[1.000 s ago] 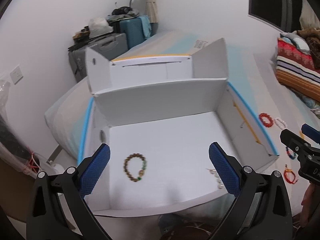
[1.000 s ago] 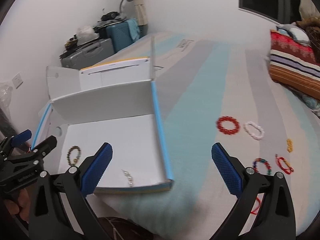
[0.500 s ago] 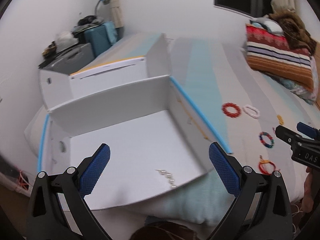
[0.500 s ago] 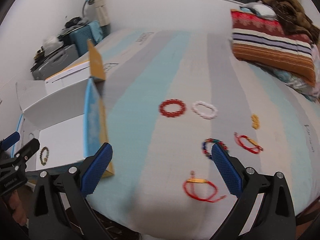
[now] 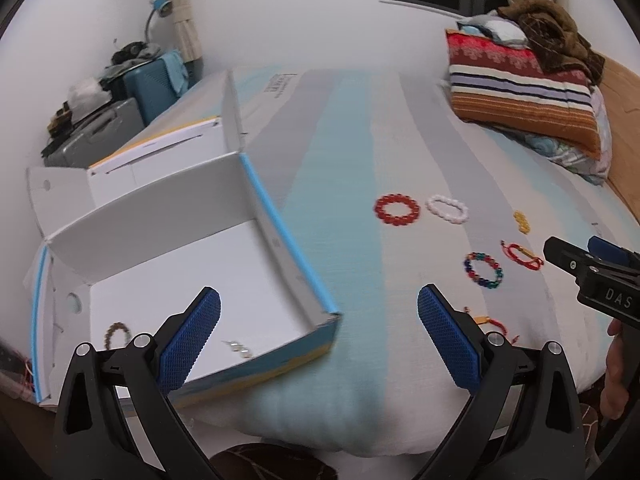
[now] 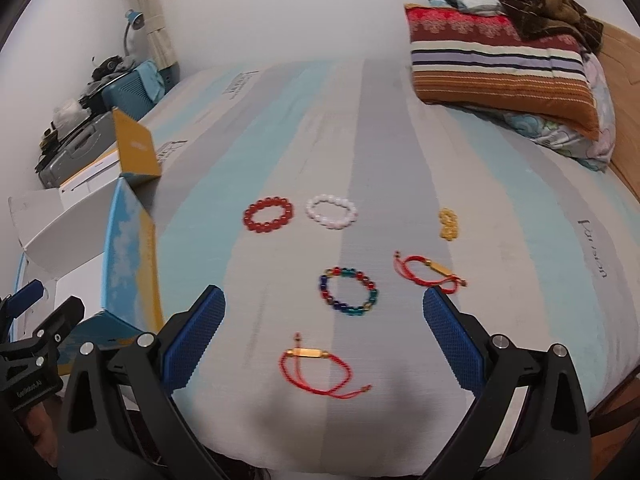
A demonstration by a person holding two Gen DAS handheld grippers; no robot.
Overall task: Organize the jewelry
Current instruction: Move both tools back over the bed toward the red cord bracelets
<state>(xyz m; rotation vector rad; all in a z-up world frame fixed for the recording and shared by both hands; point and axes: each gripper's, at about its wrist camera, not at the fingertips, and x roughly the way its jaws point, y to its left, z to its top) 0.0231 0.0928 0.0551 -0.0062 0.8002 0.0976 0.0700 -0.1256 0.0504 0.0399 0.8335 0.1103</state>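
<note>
Left wrist view. The left gripper (image 5: 319, 338) hangs over the near edge of the bed (image 5: 348, 184), its blue pads spread wide with nothing between them. To the left lies an open white box (image 5: 276, 248) with a blue rim; on its floor rest a brown bead bracelet (image 5: 117, 334) at the near left and a small string of pale beads (image 5: 239, 349) near the front wall. The rest of the jewelry lies on the striped sheet to the right, well apart from the box: a red bead bracelet (image 5: 397, 209), a white bead bracelet (image 5: 447, 209) just beside it, a small yellow piece (image 5: 521, 222) farther right, a multicolour bead bracelet (image 5: 483, 269), and a red cord bracelet (image 5: 523, 255) near it. Another red cord bracelet (image 5: 490, 322) shows partly behind the right pad. The right gripper (image 5: 592, 258) enters at the right edge — whether its fingers are apart cannot be told from here. A striped pillow (image 5: 520, 96) sits at the far right.

Right wrist view. The right gripper (image 6: 324, 338) has its pads spread wide, holding nothing. Between them, on the sheet, lie the gold-barred red cord bracelet (image 6: 318, 372) nearest and the multicolour bracelet (image 6: 349, 291) beyond it. Farther off are the red (image 6: 268, 214) and white (image 6: 331, 211) bead bracelets side by side, the yellow piece (image 6: 449, 224) and the other cord bracelet (image 6: 430, 271). The box (image 6: 128, 240) stands at the left — the left gripper (image 6: 40, 320) shows at that edge.
</note>
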